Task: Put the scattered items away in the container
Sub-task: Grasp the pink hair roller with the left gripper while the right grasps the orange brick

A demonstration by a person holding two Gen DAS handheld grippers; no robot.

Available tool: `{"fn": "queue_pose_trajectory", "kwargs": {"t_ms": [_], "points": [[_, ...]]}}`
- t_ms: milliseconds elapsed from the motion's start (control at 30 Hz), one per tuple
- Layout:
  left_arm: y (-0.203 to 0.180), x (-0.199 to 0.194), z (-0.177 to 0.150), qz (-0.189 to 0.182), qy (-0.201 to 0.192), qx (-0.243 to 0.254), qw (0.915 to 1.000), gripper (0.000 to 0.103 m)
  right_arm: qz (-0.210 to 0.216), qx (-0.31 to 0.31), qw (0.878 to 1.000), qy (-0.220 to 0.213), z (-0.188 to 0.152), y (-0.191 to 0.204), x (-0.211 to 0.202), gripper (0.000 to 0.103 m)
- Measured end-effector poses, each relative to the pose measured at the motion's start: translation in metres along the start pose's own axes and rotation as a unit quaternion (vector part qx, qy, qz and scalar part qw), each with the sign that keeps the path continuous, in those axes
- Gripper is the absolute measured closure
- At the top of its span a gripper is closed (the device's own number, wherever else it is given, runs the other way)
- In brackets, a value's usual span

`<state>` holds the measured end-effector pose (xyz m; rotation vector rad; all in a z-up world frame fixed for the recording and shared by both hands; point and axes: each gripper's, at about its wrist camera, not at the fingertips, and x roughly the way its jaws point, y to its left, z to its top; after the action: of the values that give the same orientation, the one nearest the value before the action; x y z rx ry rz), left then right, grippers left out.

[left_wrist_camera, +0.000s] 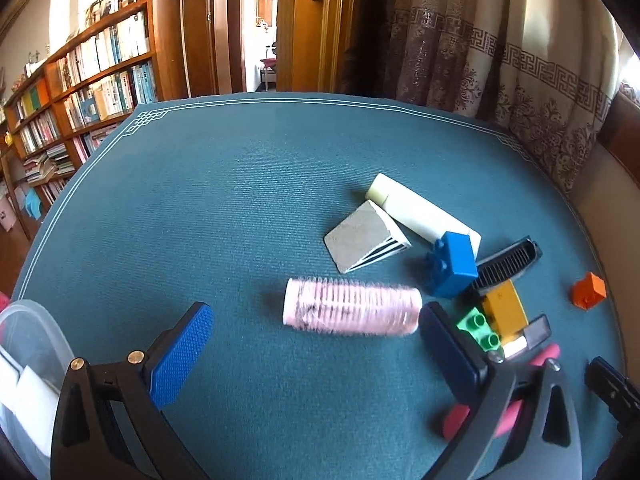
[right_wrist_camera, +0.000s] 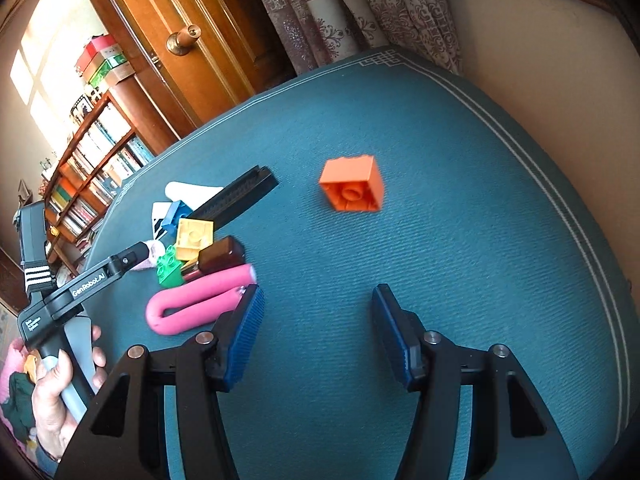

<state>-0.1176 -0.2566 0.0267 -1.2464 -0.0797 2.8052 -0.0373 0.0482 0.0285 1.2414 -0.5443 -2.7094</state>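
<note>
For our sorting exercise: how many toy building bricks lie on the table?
4. The orange brick sits alone; the blue brick, yellow brick and green brick are in the cluster by the black comb. Others may be hidden there.

Teal table mat – pink roller, orange brick, clear container at edge.

Right gripper jaws wide apart over teal mat, nothing between them. Orange block lies alone farther ahead, hollow side showing. Left: pink U-shaped foam roller, yellow block, green block, black comb. Left gripper held by hand at far left.
</note>
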Motion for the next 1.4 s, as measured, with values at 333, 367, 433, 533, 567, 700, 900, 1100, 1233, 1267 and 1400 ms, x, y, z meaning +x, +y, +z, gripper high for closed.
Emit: {"fn": "queue_pose_trajectory", "kwargs": {"t_ms": [333, 367, 433, 533, 567, 700, 900, 1100, 1233, 1267, 1400], "points": [[-0.005, 0.016, 0.002, -0.01, 0.011, 0.007, 0.9999, 0.0, -0.011, -0.004, 1.0, -0.003, 0.012, -0.001, 0.006, 0.043], [-0.005, 0.018, 0.001, -0.009, 0.016, 0.008, 0.9998, 0.0, -0.012, -0.004, 1.0, -0.003, 0.012, -0.001, 0.006, 0.043], [-0.004, 0.02, 0.0, -0.009, 0.017, 0.006, 0.9998, 0.0, -0.015, -0.004, 1.0, -0.004, 0.014, -0.001, 0.008, 0.043], [0.0, 0.02, -0.001, -0.008, 0.014, 0.002, 0.9999, 0.0, -0.02, -0.002, 1.0, -0.009, 0.018, -0.002, 0.008, 0.043], [0.001, 0.02, -0.002, -0.009, 0.014, -0.001, 0.9999, 0.0, -0.022, 0.0, 1.0, -0.01, 0.019, -0.002, 0.009, 0.043], [-0.001, 0.019, -0.003, -0.012, 0.009, 0.003, 0.9999, 0.001, -0.03, 0.004, 0.999, -0.016, 0.026, -0.003, 0.011, 0.043], [-0.006, 0.014, -0.005, -0.032, -0.003, 0.02, 0.9993, 0.022, -0.048, 0.009, 0.999, -0.024, 0.036, -0.004, 0.018, 0.043], [-0.007, 0.011, -0.006, -0.045, -0.008, 0.027, 0.9986, 0.027, -0.069, 0.012, 0.997, -0.033, 0.047, -0.005, 0.027, 0.043], [0.0, 0.009, -0.007, -0.06, -0.011, 0.019, 0.998, 0.027, -0.076, 0.012, 0.996, -0.039, 0.054, -0.005, 0.033, 0.043], [0.002, 0.008, -0.006, -0.06, -0.011, 0.017, 0.998, 0.027, -0.077, 0.012, 0.996, -0.041, 0.055, -0.005, 0.034, 0.043], [0.003, 0.008, -0.007, -0.064, -0.013, 0.014, 0.9978, 0.027, -0.086, -0.003, 0.995, -0.047, 0.057, -0.002, 0.04, 0.043]]}}
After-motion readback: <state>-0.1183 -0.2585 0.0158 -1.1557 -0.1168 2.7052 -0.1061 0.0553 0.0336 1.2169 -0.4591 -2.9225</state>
